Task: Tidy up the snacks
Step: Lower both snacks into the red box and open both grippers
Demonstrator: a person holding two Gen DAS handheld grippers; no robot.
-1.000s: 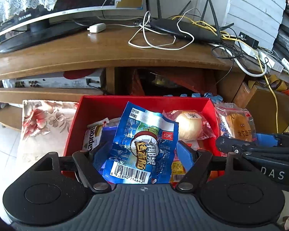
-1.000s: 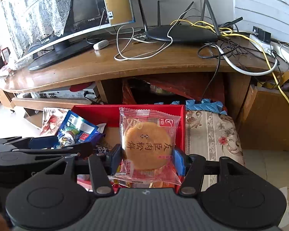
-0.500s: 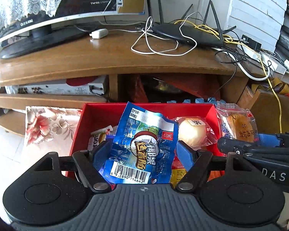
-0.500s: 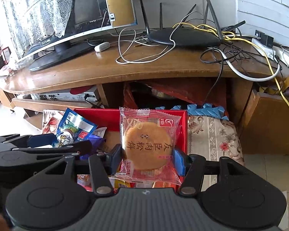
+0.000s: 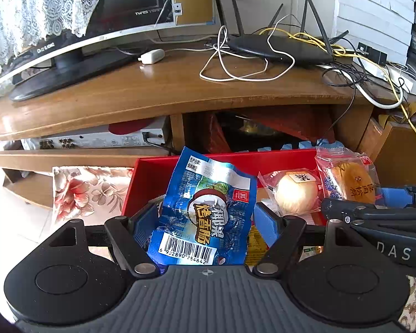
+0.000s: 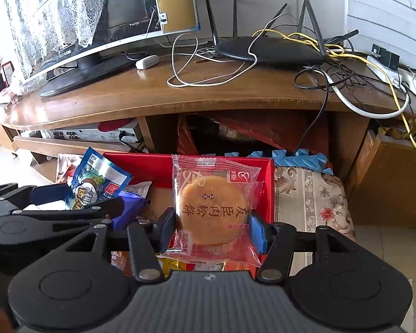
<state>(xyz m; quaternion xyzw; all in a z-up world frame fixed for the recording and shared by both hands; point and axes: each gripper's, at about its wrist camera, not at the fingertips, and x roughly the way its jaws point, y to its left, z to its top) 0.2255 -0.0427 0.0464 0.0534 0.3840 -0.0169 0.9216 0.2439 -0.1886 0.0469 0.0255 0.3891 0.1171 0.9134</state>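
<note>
My left gripper [image 5: 205, 219] is shut on a blue sausage snack packet [image 5: 205, 213], held upright over the red box [image 5: 158, 172]. My right gripper [image 6: 212, 224] is shut on a clear-wrapped round pastry [image 6: 213, 213], also above the red box [image 6: 267, 191]. In the left wrist view the pastry [image 5: 352, 186] and the right gripper [image 5: 374, 211] show at the right. The right wrist view catches the blue packet [image 6: 97, 180] and the left gripper [image 6: 69, 202] at the left. A pale round bun in clear wrap [image 5: 295, 191] lies inside the box among other snacks.
The box rests on a floral cushion [image 5: 88, 191] in front of a wooden TV stand [image 5: 166, 91]. A monitor [image 5: 97, 14], a router [image 5: 277, 47] and tangled cables [image 5: 360, 83] sit on the stand. A brown cardboard box [image 6: 391, 183] stands at the right.
Both grippers have kept their grip. The left wrist view has tilted upward a little, so the box sits lower in it; the right view shifted likewise, slightly.
</note>
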